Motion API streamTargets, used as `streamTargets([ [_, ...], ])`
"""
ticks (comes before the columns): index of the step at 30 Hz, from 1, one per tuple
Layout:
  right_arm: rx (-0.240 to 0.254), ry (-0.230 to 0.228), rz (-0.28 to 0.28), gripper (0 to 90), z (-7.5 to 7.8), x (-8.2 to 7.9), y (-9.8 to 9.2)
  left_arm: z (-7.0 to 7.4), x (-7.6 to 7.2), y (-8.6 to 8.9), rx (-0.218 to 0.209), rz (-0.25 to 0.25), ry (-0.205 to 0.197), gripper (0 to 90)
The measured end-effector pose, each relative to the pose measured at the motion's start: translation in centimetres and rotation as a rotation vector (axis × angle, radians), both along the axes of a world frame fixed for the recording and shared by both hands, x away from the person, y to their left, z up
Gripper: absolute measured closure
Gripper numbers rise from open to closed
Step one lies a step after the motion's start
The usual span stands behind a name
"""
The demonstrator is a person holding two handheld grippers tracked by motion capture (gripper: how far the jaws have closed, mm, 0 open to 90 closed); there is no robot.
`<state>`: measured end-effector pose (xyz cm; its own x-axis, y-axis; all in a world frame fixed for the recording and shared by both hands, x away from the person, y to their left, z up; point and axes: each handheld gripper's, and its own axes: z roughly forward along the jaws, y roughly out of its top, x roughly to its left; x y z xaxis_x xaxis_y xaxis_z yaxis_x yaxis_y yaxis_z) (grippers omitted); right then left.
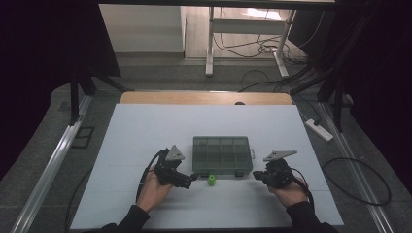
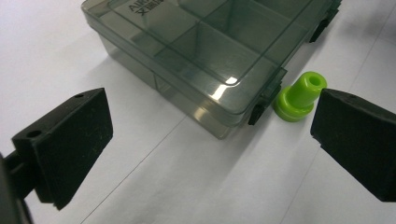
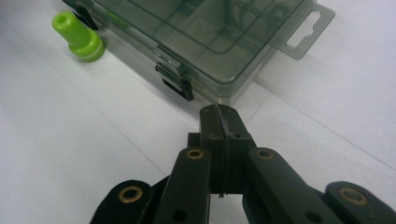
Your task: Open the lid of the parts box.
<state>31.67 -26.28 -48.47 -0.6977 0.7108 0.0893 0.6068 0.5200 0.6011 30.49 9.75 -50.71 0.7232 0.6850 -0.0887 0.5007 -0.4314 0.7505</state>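
Note:
A smoky clear compartment box point(image 1: 222, 154) with its lid closed lies mid-table; it also fills the top of the left gripper view point(image 2: 196, 51) and the right gripper view point(image 3: 210, 42). A small green flanged plug point(image 1: 212, 180) stands upright just in front of the box's near edge, by a latch point(image 2: 299, 95) point(image 3: 78, 31). My left gripper point(image 1: 193, 178) is open, its jaws wide apart, with the plug just past the right jaw's tip and nothing between them. My right gripper point(image 1: 256, 176) is shut on nothing, its pads pressed together near the box's front right corner point(image 3: 219, 112).
The white table sheet point(image 1: 145, 131) has bare room to the left, right and behind the box. A wooden table edge point(image 1: 204, 98) lies at the back. Cables and a power strip point(image 1: 319, 130) lie on the floor to the right.

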Motion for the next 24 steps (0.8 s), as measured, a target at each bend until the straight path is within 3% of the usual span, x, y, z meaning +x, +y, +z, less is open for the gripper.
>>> streamTargets([
  [16, -0.052, 0.008, 0.006, 89.6, -1.7, 1.0, 0.4, 0.1, -0.1, 0.2, 0.013, 0.006, -0.004, 0.0],
  [24, -0.036, -0.009, 0.000, 89.6, -1.6, 1.1, 0.4, 0.0, -0.1, 0.1, 0.026, 0.003, -0.011, 0.0],
])
